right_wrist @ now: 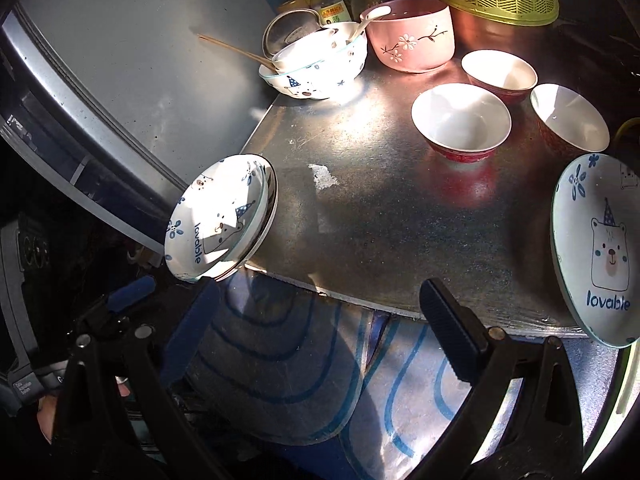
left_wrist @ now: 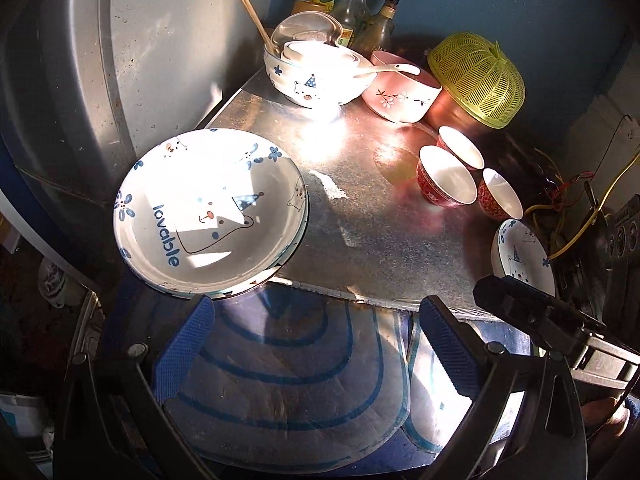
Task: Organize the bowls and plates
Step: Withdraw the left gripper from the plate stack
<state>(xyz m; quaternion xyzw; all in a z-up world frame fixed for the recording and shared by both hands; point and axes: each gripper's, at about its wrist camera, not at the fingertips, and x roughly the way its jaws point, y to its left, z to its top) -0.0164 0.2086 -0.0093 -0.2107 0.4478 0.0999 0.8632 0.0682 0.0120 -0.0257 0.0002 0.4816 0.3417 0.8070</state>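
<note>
A stack of white "lovable" bear plates (left_wrist: 208,212) sits on the metal table's front left corner, overhanging the edge; it also shows in the right wrist view (right_wrist: 220,220). A single bear plate (right_wrist: 600,248) lies at the front right edge, seen too in the left wrist view (left_wrist: 524,252). Three red bowls with white insides (right_wrist: 460,120) stand at the right. A bear bowl (left_wrist: 316,76) holds smaller bowls and chopsticks. My left gripper (left_wrist: 316,344) is open and empty, in front of the table. My right gripper (right_wrist: 316,332) is open and empty too.
A pink bowl (left_wrist: 400,96) with a spoon, a yellow-green mesh food cover (left_wrist: 476,80), a glass lid and several bottles (left_wrist: 352,12) stand at the back. A grey appliance (left_wrist: 80,80) stands left. Wires (left_wrist: 576,208) lie right. A blue-patterned mat (left_wrist: 288,380) lies below the table edge.
</note>
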